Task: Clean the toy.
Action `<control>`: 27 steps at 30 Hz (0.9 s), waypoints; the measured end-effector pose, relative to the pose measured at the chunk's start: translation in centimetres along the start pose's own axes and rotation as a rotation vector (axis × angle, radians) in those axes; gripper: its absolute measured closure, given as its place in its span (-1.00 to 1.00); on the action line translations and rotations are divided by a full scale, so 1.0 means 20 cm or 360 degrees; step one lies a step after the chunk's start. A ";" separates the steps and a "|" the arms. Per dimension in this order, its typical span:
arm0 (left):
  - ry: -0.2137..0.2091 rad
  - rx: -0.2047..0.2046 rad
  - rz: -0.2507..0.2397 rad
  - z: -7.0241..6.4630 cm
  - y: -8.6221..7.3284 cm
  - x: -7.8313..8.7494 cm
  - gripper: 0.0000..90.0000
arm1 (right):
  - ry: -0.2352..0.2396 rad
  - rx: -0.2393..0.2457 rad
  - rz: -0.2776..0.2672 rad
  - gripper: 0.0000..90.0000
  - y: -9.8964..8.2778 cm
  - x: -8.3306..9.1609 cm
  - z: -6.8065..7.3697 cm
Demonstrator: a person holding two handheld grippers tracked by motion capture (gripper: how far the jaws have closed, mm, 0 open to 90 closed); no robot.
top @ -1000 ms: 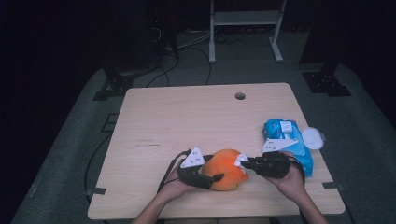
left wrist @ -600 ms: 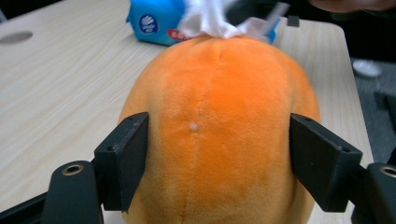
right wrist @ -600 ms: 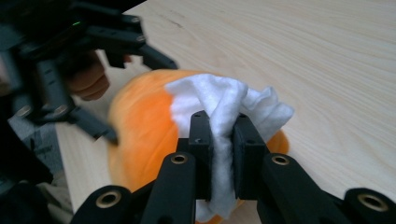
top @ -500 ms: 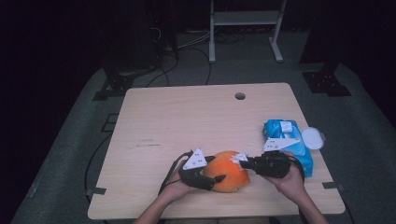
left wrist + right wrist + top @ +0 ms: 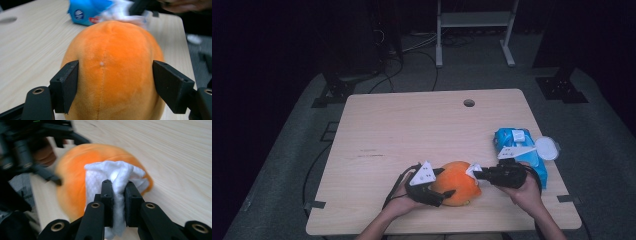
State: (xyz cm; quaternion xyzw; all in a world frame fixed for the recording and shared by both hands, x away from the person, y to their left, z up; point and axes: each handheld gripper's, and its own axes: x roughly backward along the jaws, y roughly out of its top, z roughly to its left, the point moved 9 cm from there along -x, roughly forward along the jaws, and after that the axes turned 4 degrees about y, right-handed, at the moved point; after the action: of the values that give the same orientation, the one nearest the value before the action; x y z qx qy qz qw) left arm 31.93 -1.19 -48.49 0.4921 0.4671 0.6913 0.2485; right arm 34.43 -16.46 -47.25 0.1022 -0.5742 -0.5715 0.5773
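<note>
Two grippers meet at the orange plush (image 5: 457,189) near the table's (image 5: 422,130) front edge: the left gripper (image 5: 443,190) clamps its sides, while the right gripper (image 5: 118,186), nearly closed, pinches a white wipe (image 5: 117,173) against it.

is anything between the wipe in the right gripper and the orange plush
Nothing visible. The right gripper is shut on the white wipe, which lies right against the orange plush. The left gripper clamps the plush's other end.
</note>
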 end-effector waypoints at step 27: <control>0.0178 -0.0193 0.0047 0.06 0.03 0.03 -0.43 | 0.0070 0.0021 -0.0076 0.77 0.05 0.00 0.08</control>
State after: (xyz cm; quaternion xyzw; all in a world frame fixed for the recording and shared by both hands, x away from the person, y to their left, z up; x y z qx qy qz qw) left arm 32.88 -0.51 -47.57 0.4437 0.4303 0.7482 0.2412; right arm 33.73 -15.34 -46.00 0.1321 -0.5625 -0.5789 0.5753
